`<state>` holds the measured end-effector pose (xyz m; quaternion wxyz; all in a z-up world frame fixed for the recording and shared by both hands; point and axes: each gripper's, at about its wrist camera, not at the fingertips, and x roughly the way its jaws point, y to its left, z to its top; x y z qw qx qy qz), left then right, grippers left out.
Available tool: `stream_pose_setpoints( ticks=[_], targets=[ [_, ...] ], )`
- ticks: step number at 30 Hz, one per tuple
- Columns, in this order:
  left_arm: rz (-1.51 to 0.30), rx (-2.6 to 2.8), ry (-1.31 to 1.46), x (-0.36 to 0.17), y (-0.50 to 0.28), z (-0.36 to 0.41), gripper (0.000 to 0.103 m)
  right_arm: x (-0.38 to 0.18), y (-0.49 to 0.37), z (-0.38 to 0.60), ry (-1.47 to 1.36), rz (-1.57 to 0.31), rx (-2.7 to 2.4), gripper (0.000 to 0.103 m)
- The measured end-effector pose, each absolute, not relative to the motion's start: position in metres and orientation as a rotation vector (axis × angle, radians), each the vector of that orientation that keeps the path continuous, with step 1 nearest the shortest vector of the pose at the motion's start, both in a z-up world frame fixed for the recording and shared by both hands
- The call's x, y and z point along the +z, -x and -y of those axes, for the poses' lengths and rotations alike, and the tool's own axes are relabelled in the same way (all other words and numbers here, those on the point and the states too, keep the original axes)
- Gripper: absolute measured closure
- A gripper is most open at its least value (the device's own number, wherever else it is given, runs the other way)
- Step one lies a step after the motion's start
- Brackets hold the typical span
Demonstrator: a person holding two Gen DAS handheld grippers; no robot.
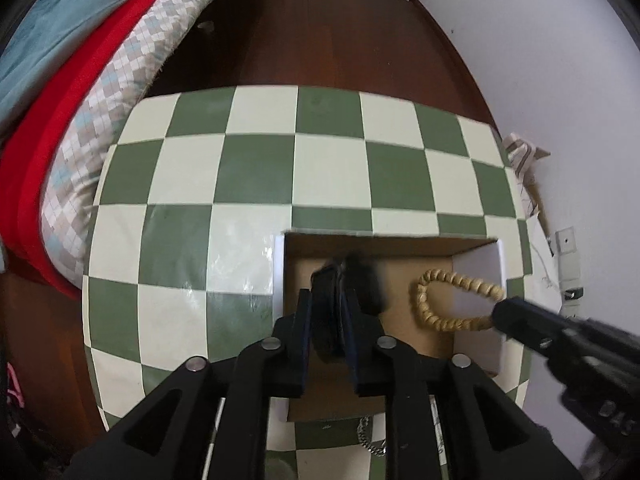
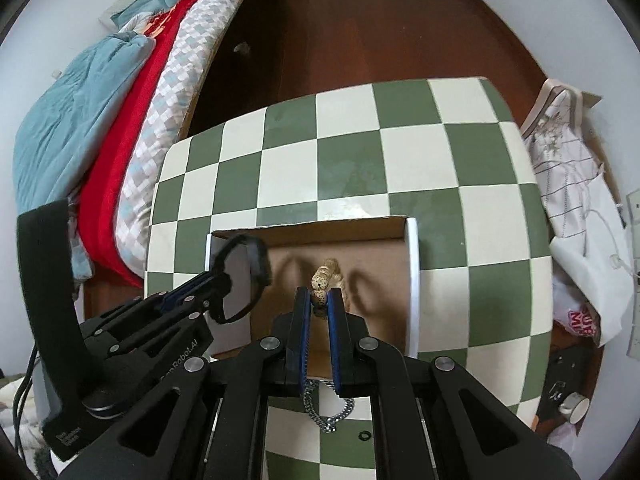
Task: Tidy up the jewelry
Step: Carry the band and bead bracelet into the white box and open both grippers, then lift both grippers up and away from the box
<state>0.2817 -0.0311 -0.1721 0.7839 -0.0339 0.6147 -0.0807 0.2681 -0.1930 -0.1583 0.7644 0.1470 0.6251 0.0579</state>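
A shallow cardboard box (image 1: 476,246) (image 2: 412,264) sits on the checkered table. My left gripper (image 1: 328,300) (image 2: 218,282) is shut on a black band-like bracelet (image 1: 360,280) (image 2: 250,276) and holds it over the left part of the box. My right gripper (image 2: 320,296) (image 1: 500,312) is shut on a tan beaded bracelet (image 1: 448,300) (image 2: 326,276) and holds it over the right part of the box. A silver chain (image 2: 330,408) (image 1: 370,440) lies on the table in front of the box.
The green and cream checkered table (image 1: 256,168) (image 2: 400,160) stretches beyond the box. A small black ring (image 2: 364,435) lies near the chain. A bed with red and blue covers (image 1: 60,100) is on the left. Bags and clutter (image 2: 580,200) lie to the right.
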Motion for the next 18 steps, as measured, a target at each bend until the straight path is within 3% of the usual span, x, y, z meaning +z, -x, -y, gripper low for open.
stream_pose_setpoints(
  ticks=[2, 3, 4, 6, 9, 12, 18],
  targets=[
    [-1.301, -0.156, 0.08, -0.165, -0.284, 0.029, 0.055, -0.161, -0.271, 0.195, -0.323, -1.372, 0.12, 0.092],
    [-1.292, -0.147, 0.082, -0.162, -0.285, 0.027, 0.027, -0.161, -0.271, 0.196, -0.317, -1.378, 0.112, 0.081],
    [-1.274, -0.134, 0.087, -0.157, -0.284, 0.024, 0.014, -0.161, -0.271, 0.197, -0.319, -1.378, 0.108, 0.073],
    [-1.256, -0.118, 0.087, -0.15, -0.283, 0.02, 0.014, -0.158, -0.268, 0.2, -0.299, -1.367, 0.089, 0.05],
    [-1.219, -0.071, 0.054, -0.141, -0.278, 0.014, 0.001, -0.152, -0.261, 0.201, -0.253, -1.35, 0.062, 0.035],
    [-1.174, -0.033, 0.026, -0.135, -0.267, 0.008, 0.0, -0.148, -0.253, 0.198, -0.174, -1.333, 0.019, 0.009],
    [-1.11, 0.029, -0.013, -0.134, -0.24, -0.001, 0.0, -0.156, -0.23, 0.188, -0.068, -1.324, -0.023, 0.0]
  ],
)
